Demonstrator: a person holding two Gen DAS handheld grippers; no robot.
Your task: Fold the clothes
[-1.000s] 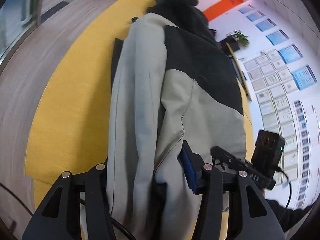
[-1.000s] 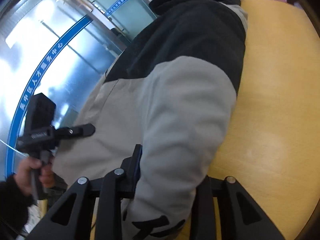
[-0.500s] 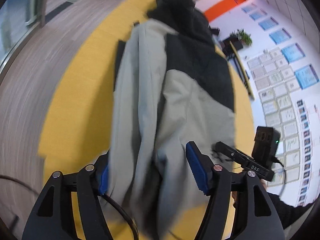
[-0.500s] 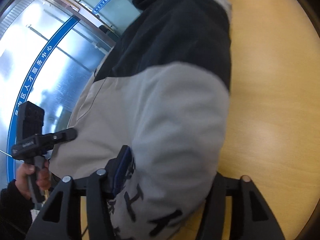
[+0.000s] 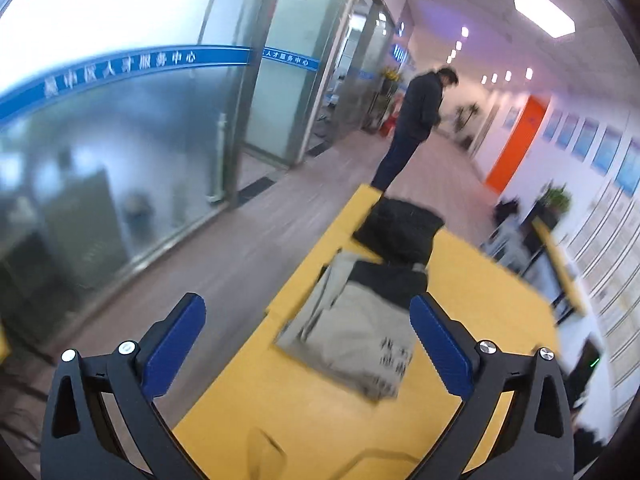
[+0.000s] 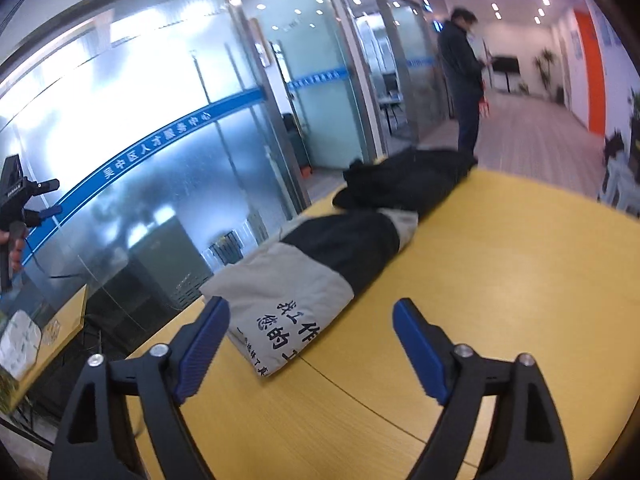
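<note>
A grey and black hooded jacket lies folded on the yellow table, its black hood at the far end. It also shows in the right wrist view, with dark printed characters on its near grey end. My left gripper is open and empty, held above the table short of the jacket. My right gripper is open and empty, just short of the jacket's near end. The left gripper also shows at the far left of the right wrist view.
A man in dark clothes stands beyond the table's far end; he also shows in the right wrist view. Glass walls with a blue stripe run along the left. Another desk and a plant stand at the right.
Both grippers have let go of the jacket, opened wide and pulled back and up. The jacket now lies folded on the table, farther from both cameras.
</note>
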